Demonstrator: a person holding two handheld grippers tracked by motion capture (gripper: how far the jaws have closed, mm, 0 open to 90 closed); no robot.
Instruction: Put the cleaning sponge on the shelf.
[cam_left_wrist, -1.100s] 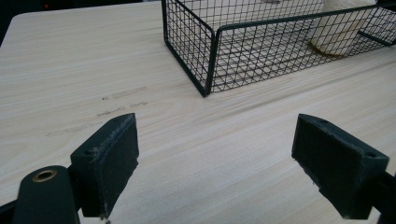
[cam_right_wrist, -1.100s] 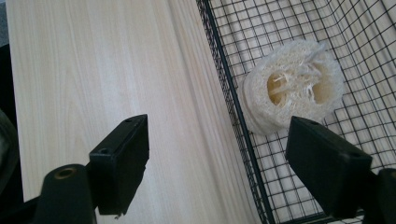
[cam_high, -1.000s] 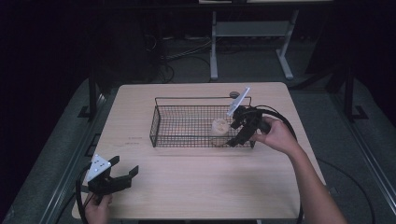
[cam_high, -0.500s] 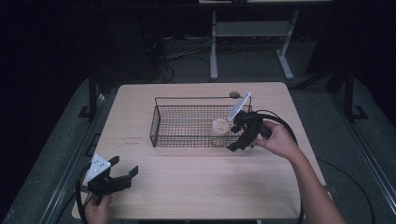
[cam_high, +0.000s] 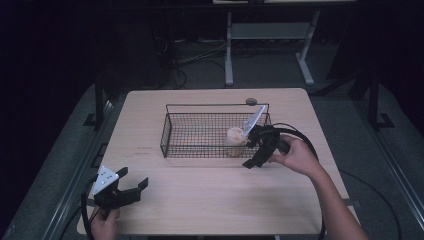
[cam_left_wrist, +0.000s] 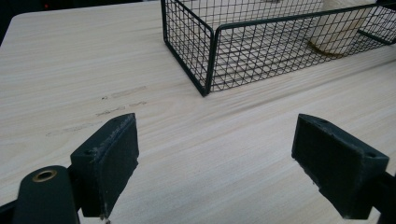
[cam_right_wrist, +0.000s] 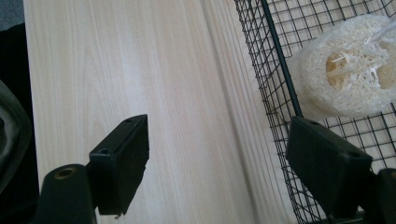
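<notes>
While the pale loofah sponge (cam_high: 234, 135) already lay inside the black wire basket (cam_high: 172, 134) at its right end, my right gripper (cam_high: 248, 150) hung beside it, jaws open and empty; my left gripper (cam_high: 131, 185) waited near-left, jaws apart.

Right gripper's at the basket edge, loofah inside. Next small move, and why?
Probably lift the right gripper clear of the basket rim and pull back. Its jaws stand open with nothing between them, straddling the wire wall, and the loofah already sits inside the basket.
</notes>
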